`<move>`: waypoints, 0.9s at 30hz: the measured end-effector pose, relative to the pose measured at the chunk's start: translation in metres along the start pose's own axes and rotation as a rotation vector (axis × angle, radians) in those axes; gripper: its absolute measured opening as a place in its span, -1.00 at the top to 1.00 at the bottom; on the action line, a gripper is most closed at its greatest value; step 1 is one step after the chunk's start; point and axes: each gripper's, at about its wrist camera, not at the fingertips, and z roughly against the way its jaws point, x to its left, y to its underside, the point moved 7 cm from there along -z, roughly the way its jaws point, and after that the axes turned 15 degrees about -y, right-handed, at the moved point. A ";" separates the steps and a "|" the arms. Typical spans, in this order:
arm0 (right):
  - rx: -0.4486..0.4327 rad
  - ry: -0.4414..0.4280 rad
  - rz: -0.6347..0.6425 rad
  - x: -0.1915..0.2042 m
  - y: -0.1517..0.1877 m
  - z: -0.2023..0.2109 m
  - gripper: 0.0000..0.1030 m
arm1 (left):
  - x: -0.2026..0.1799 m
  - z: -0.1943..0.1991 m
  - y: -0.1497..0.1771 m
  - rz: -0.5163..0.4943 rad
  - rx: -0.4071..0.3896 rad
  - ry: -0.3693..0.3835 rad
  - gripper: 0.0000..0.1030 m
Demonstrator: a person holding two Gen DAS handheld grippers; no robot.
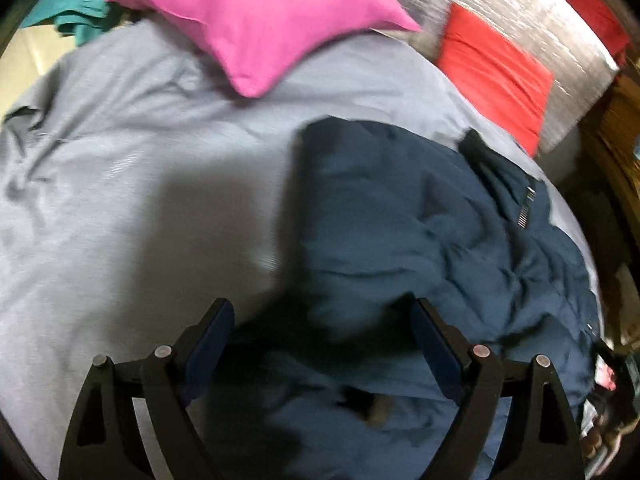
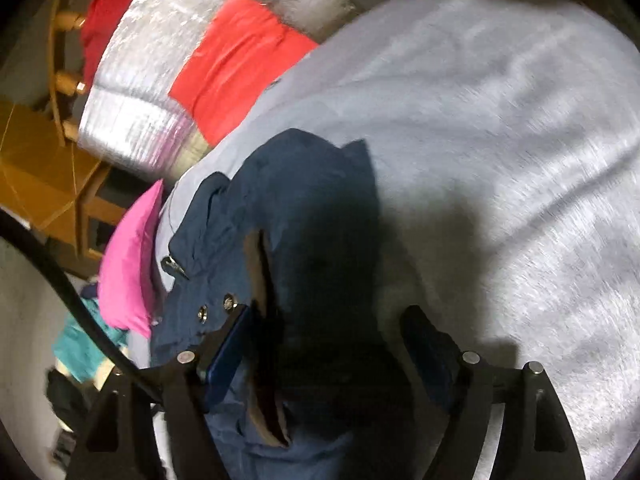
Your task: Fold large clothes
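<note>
Two grippers, the left gripper [image 1: 322, 320] and the right gripper [image 2: 320, 328], hang wide and empty above one navy jacket [image 1: 420, 220] lying rumpled on the grey bedsheet [image 1: 120, 200]. A likely fault: closing on the bunched folds pinches several layers, or sheet with cloth, skewing the fold. Countable nearby: one pink pillow [image 1: 260, 20], one red cushion [image 1: 492, 76].
</note>
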 end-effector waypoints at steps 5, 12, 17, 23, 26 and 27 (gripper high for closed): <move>0.020 0.069 0.146 0.031 0.012 -0.015 0.21 | -0.018 0.009 0.003 -0.076 -0.042 -0.020 -0.74; -0.007 0.164 0.297 0.057 0.018 -0.009 0.30 | -0.020 0.003 0.006 -0.116 -0.030 -0.069 -0.75; 0.038 0.085 0.127 0.037 0.013 -0.006 0.05 | -0.012 0.014 0.001 -0.082 -0.043 -0.072 -0.75; -0.104 0.018 0.092 0.041 -0.013 0.016 -0.56 | -0.009 0.046 -0.021 -0.055 -0.181 -0.071 -0.75; -0.134 0.016 0.029 0.029 -0.024 0.014 -0.56 | -0.013 0.044 -0.026 -0.086 -0.218 -0.099 -0.75; -0.137 0.010 0.009 0.026 -0.027 0.008 -0.56 | -0.016 0.040 -0.026 -0.102 -0.216 -0.112 -0.75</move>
